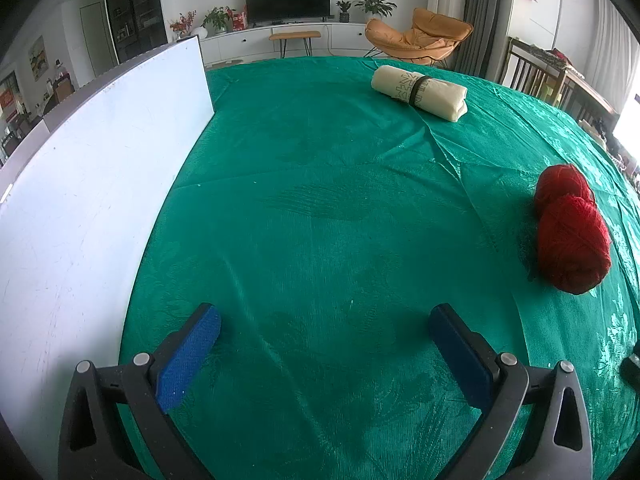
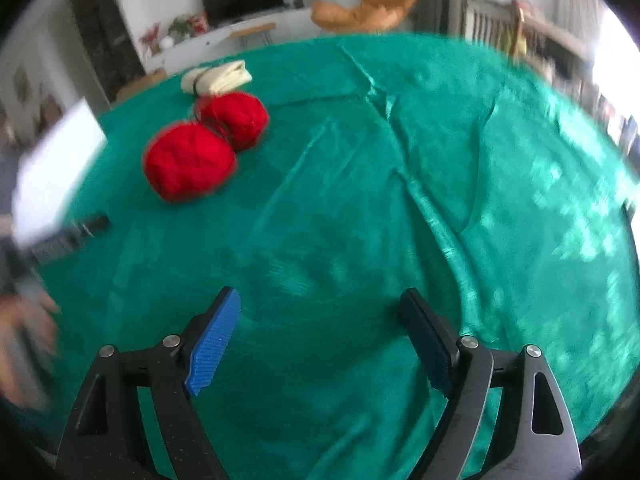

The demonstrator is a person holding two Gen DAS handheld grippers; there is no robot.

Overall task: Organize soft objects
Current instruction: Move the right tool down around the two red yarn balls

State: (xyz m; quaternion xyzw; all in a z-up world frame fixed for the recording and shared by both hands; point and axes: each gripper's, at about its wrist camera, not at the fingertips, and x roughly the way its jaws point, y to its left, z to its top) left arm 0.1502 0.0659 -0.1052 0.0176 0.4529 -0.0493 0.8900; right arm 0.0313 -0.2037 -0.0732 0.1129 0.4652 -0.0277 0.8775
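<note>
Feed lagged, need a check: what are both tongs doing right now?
Left tongs: open, holding nothing, above the green cloth.
Right tongs: open, holding nothing.

- The right wrist view is smeared throughout; the cloth's (image 2: 360, 220) folds lose their edges.
- The roll (image 2: 218, 76) near the surface's far edge is too blurred there to show its band or print.
- The far yarn ball (image 2: 236, 118) is partly hidden behind the near ball (image 2: 188, 164).
- A hand (image 2: 24, 328) at the left edge is blurred and cut off.
- The white board (image 1: 80, 200) runs out of the left wrist view at the left edge.
- A dark object (image 1: 632, 368) at the right edge is cut off; what it is cannot be told.
</note>
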